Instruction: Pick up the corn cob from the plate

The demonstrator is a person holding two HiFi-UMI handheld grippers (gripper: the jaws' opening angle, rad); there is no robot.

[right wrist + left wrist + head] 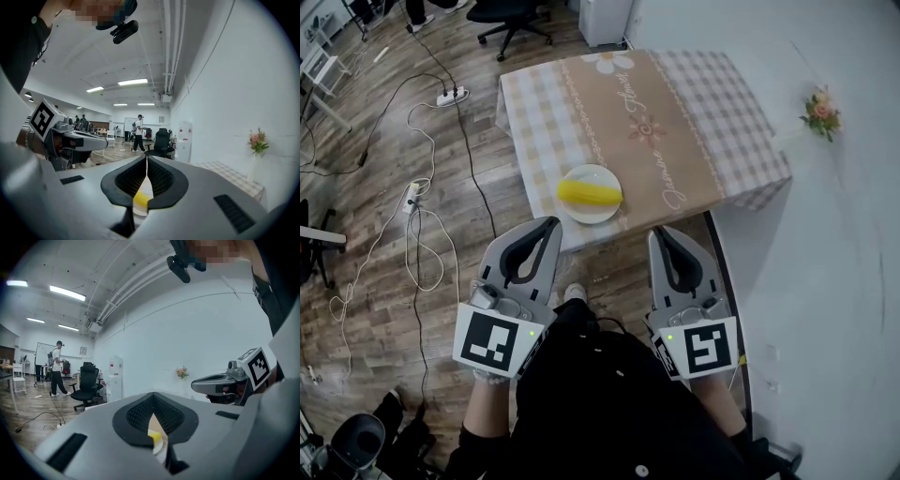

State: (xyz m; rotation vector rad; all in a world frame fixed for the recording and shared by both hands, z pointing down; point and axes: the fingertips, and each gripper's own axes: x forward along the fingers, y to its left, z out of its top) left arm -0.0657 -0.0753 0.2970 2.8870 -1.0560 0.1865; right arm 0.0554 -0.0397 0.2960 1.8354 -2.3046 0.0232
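— Wood-plank floor (384,187) far left, white cables (417,220) + a power strip (452,95) lying on it. Next over?
— The left gripper (551,223): jaws pressed together, nothing btwn them, tips by the table's near edge
— And the corn?
— Yellow corn cob (589,193) lies across a white plate (581,217) near the front edge of the table (675,122), which has a checked cloth w/ a tan centre strip. Neither gripper touches it
— Right side?
— The right gripper (659,232), also by the near edge, jaws closed too, empty. Plate sits btwn the two & just ahead. Further right, white wall w/ a small flower bunch (821,111)
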